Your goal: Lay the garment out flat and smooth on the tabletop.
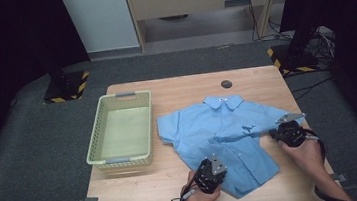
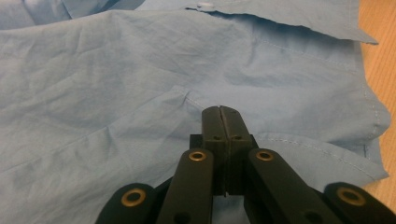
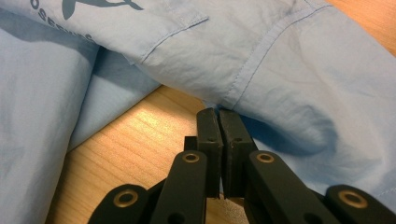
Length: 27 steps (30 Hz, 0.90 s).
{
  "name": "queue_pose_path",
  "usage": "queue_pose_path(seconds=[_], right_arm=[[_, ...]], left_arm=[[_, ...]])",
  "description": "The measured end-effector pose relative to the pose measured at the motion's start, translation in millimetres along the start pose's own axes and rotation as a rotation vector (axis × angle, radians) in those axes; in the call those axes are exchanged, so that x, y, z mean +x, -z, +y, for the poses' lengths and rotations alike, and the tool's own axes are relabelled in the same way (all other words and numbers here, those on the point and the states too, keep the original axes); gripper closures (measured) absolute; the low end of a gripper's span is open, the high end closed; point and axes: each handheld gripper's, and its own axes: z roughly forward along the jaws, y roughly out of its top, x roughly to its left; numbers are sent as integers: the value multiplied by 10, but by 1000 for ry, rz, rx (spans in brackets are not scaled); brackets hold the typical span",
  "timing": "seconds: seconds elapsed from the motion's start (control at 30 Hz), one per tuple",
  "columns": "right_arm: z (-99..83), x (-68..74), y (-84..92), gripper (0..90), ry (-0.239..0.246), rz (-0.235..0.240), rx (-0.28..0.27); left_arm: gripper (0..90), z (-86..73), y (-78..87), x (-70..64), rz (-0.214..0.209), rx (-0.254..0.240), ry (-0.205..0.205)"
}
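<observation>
Pale green plastic basket (image 1: 100, 134) at centre left on wooden table (image 1: 141, 192), small dark round cap (image 1: 227, 84) at upper centre, grey carpet floor (image 1: 26, 156) around

Both hands reach forward, left gripper (image 1: 210, 171) and right gripper (image 1: 289, 130) fingers pressed together.

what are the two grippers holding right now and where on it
Both hold the blue shirt. The left gripper pinches a fold of fabric in the lower front panel; the right gripper pinches the edge by the seam where sleeve meets body, below the chest pocket.
</observation>
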Motion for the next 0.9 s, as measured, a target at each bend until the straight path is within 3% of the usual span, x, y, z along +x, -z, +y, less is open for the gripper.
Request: queue_pose_path(seconds=[0.17, 0.33, 0.53, 0.9], right_arm=[[-11, -22, 28, 886, 14, 26, -5], [-14, -123, 86, 886, -21, 62, -10], [-23, -248, 160, 886, -33, 97, -13], [-86, -492, 182, 885, -95, 57, 7]], left_arm=[[900, -19, 99, 60, 22, -14, 9], [900, -78, 185, 169, 48, -12, 29], [900, -125, 315, 252, 89, -8, 16], [900, -240, 533, 444, 131, -23, 56]])
